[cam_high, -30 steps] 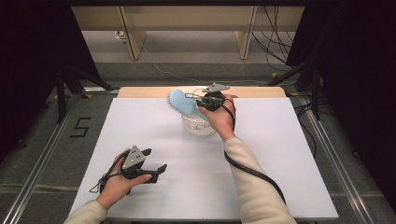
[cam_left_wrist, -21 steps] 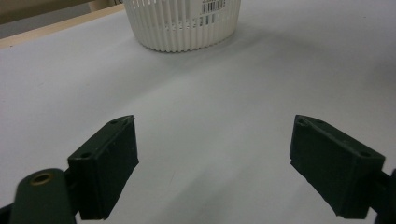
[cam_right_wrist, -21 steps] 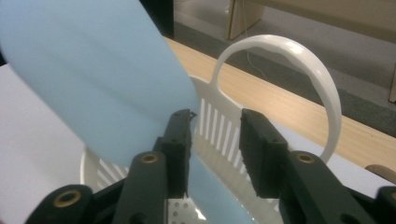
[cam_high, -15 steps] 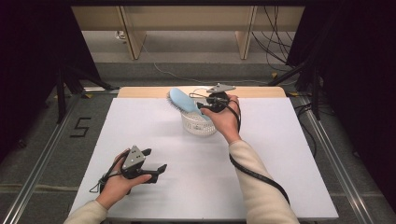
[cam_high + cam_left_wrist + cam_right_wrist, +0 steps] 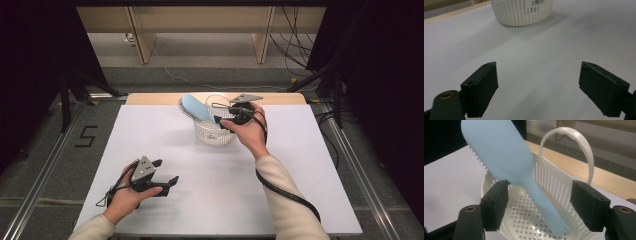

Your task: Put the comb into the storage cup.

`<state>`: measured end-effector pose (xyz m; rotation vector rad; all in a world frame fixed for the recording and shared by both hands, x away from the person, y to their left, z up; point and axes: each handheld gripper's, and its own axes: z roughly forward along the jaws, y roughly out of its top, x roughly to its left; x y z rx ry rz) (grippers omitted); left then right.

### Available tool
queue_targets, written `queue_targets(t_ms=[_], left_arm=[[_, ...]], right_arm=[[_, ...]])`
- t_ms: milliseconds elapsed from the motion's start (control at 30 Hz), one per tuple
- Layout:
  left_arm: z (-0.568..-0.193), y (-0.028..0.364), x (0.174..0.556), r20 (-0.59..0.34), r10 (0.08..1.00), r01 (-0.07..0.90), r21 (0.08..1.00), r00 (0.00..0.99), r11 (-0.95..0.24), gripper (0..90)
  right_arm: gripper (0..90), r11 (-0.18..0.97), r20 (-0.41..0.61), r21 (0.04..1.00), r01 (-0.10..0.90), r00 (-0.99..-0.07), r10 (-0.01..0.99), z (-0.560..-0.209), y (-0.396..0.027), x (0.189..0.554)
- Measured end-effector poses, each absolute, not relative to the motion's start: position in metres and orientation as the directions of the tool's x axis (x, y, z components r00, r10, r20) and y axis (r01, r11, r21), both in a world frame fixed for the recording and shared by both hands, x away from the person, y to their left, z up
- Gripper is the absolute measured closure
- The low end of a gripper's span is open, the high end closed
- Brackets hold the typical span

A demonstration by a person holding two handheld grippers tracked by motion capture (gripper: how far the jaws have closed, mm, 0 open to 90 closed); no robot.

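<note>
High view: a white basket stands on the white table toward its far edge, at about 12 o'clock from the table's middle. A light blue hairbrush stands in it with its handle down inside and its head leaning out over the rim toward 10 o'clock, bristles on the underside. The right gripper hangs over the basket at its 2 o'clock side, held in the person's right hand, with the black cable trailing back along the sleeve.

In the right gripper view the jaws have just been opening and now stand wide apart, one on each side of the brush's handle. Neither pad touches it; the left pad sits just beside the neck where the head narrows, the right pad is well apart from it. The handle's tip rests on the perforated floor of the basket, and the basket's arched handle rises behind at 1 o'clock.

The left gripper sits low over the table at about 7 o'clock from the basket, well apart from it, in the left hand. In the left gripper view its jaws are spread wide with nothing but bare table between them, and the basket's ribbed wall shows ahead at 12 o'clock.
</note>
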<state>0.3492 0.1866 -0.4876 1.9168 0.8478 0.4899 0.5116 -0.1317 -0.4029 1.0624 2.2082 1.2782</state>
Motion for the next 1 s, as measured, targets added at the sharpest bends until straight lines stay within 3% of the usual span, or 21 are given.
queue_targets(t_ms=[367,1000], left_arm=[[-0.488,0.187,0.349,-0.016,0.737,0.357,0.882,0.676,-0.308,14.9],[-0.488,0.187,0.349,-0.019,0.738,0.358,0.883,0.675,-0.305,14.6]], right_arm=[[28.3,0.281,0.047,0.887,0.367,-0.676,0.735,-0.406,-0.145,0.501],[26.2,0.274,0.071,0.884,0.38,-0.687,0.723,-0.41,-0.167,0.48]])
